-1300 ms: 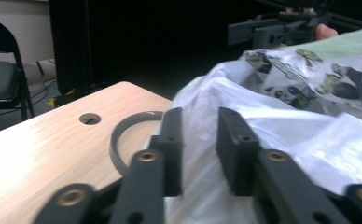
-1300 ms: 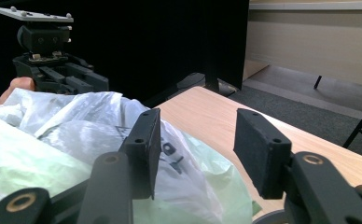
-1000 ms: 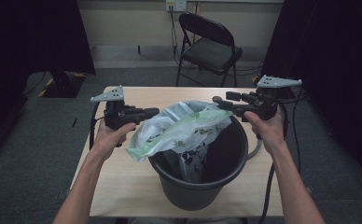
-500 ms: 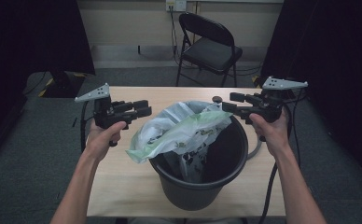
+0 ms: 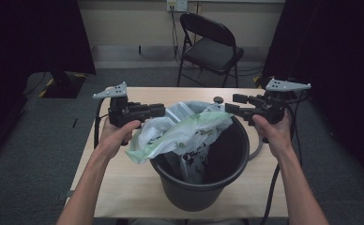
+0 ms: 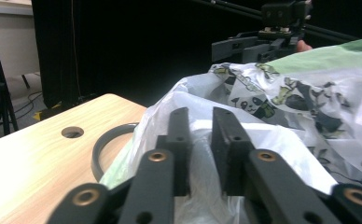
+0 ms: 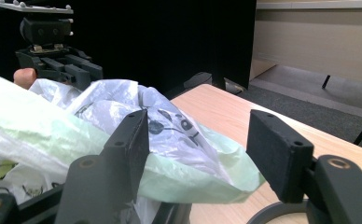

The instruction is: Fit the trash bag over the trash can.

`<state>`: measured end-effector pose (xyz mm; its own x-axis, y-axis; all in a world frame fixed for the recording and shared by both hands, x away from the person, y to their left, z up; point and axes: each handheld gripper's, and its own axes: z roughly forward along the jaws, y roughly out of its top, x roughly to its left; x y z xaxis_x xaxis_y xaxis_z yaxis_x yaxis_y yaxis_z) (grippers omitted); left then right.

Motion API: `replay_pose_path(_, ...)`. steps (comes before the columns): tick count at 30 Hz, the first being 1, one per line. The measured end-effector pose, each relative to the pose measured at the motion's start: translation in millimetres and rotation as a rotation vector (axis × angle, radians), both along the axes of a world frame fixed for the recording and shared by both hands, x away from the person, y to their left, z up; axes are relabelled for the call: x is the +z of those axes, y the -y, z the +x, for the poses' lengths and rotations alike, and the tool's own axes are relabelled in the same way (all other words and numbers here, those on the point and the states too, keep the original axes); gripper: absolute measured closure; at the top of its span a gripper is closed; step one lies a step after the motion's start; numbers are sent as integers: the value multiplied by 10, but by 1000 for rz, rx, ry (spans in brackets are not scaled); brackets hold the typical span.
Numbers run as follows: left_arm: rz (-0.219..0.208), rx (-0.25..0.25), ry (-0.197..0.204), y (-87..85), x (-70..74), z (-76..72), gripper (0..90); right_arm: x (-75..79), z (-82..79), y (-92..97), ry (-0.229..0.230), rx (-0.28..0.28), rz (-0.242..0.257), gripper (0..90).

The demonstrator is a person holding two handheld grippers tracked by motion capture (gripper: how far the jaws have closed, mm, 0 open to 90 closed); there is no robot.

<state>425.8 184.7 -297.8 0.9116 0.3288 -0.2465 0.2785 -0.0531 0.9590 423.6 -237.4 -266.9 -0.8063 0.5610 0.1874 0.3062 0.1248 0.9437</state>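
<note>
The work in hand looks like lining the black bucket (image 5: pixel 203 183) with the plastic bag (image 5: pixel 185 133), which is draped over the near-left part of the rim, its printed white body hanging down inside and a pale green fold spilling outward toward the left gripper (image 5: pixel 159 111). That gripper sits just beside the bag's left edge; its jaws have just been closing and now stand narrow, with a pinch of the thin white film between the pads (image 6: pixel 228 149) in the left gripper view, though I cannot tell for sure that they press hard enough to hold it. The right gripper (image 5: pixel 231 104) hovers at the far-right side of the rim with its jaws standing wide, the green edge of the bag lying between and below them in the right gripper view, untouched. To do this step well, I would judge that the right jaws should come down onto a single layer of the bag's mouth rather than a bunched fold, close firmly, and then both grippers pull apart and outward so the opening stretches over the rim. The film is slippery and light, so a shallow pinch could slide free; a deeper bite helps. The wooden table (image 5: pixel 124 187) gives the bucket little grip, so pulling evenly from both sides should keep it from tipping or skating.
</note>
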Motion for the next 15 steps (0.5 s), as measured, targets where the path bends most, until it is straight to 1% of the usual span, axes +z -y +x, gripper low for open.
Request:
replay_pose_path(2, -2, -3, 3, -32, 1, -32, 823, 2, 2, -2, 0, -1, 1, 389)
replay_pose_path(4, -7, -1, 5, -66, -8, -60, 822, 6, 6, -12, -1, -1, 0, 389)
replay_pose_path(5, -16, -6, 6, -82, -16, -83, 823, 7, 8, -17, 0, -2, 0, 389)
replay_pose_path(8, -24, -3, 19, -129, -31, -148, 848, 18, 3, -40, 5, 6, 1, 389)
replay_pose_path(10, -29, -2, 28, -154, -35, -193, 883, 29, -2, -37, 7, 7, 8, 388)
replay_pose_path(15, -28, -12, 51, -168, -35, -325, 900, 33, -28, -29, 7, 6, -3, 386)
